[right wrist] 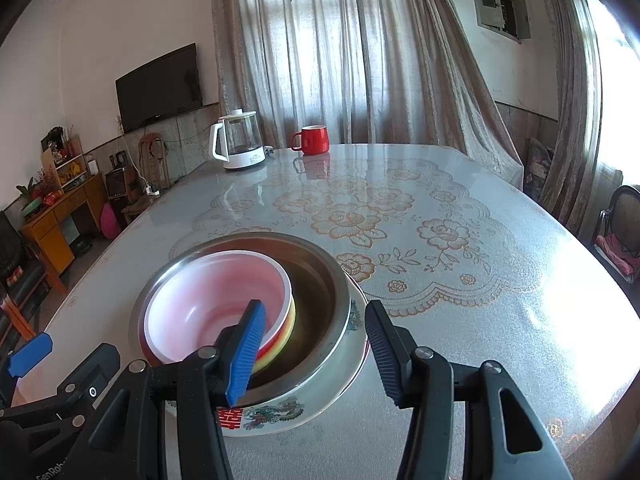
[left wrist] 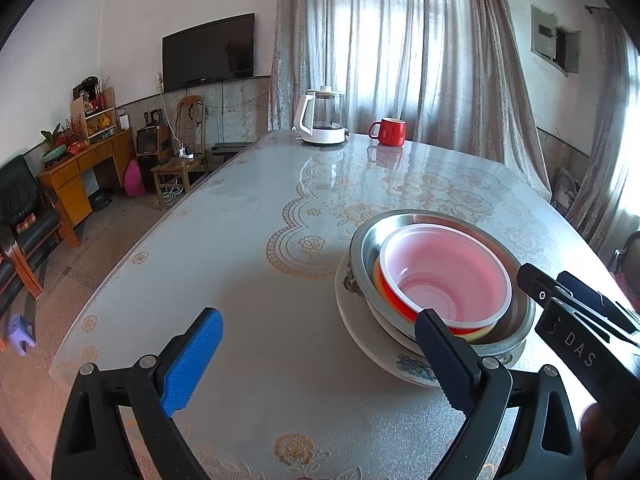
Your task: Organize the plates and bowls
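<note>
The dishes stand as one nested stack on the table (right wrist: 460, 280), which carries a glossy cover with a lace flower pattern. At the bottom is a white ceramic plate (right wrist: 304, 408) with a painted dragon motif and a red character on its rim. In the plate sits a metal bowl (right wrist: 320, 296), and in the metal bowl sits a plastic bowl (right wrist: 208, 308), white inside with red and yellow bands on its outer wall. The plastic bowl leans toward one side of the metal bowl and is not centred in it.

Left gripper (left wrist: 320, 360): jaws spread wide, nothing between them. The blue-padded finger is over bare table. The dark finger overlaps the near edge of the stack in the left wrist view; contact cannot be confirmed.

Right gripper (right wrist: 316, 348): jaws spread wide and holding nothing. The blue-padded finger reaches over the metal bowl, close to the outer wall of the plastic bowl. The dark finger is outside the plate rim. The near rims of the metal bowl and plate lie between the two fingers.

At the far end of the table stand a glass kettle (right wrist: 240, 144) on a white base and a red mug (right wrist: 314, 139), well apart from the stack.
</note>
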